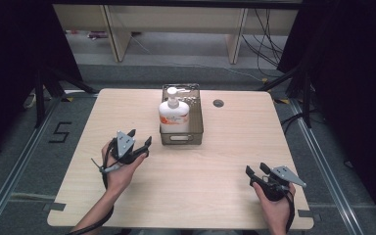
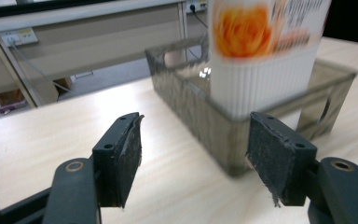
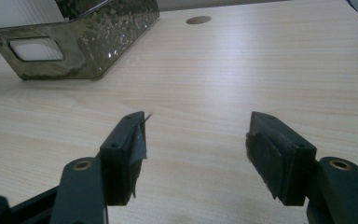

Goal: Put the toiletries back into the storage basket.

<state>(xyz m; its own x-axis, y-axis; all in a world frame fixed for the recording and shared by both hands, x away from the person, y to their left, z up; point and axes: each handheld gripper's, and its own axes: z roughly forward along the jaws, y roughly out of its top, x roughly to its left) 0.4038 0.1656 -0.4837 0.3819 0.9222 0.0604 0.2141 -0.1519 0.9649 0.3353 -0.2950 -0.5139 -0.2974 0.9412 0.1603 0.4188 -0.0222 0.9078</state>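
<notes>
At the far middle of the counter (image 1: pixel 215 161): a smoked, see-through bin (image 1: pixel 196 128), long side running near to far, a handle cut-out in its near end wall.
Bin contents: a white pump bottle (image 1: pixel 173 116) with an orange label, upright in the near end of the bin, pump head on top.
Bottle, left gripper view: ribbed white body and a blurred orange print (image 2: pixel 261 51) rising above the bin wall (image 2: pixel 200 112).
Left hand-held gripper (image 1: pixel 139 139): held in the person's left hand, just left of the bin's near corner, apart from it; jaws wide, nothing between them, pointing toward the bin.
Left hand-held gripper, own view (image 2: pixel 193 156): the bin's near corner sits between and beyond the two pads, not touched.
Right hand-held gripper (image 1: pixel 256 170): near right of the counter, well apart from the bin; jaws wide, holding nothing.
Right hand-held gripper, own view (image 3: pixel 196 156): bare wood between the pads; bin (image 3: pixel 98 42) at far left.
Counter fitting: a round cable hole (image 1: pixel 218 103) just right of the bin's far end.
Floor: a "5" marked (image 1: pixel 60 131) left of the counter.
</notes>
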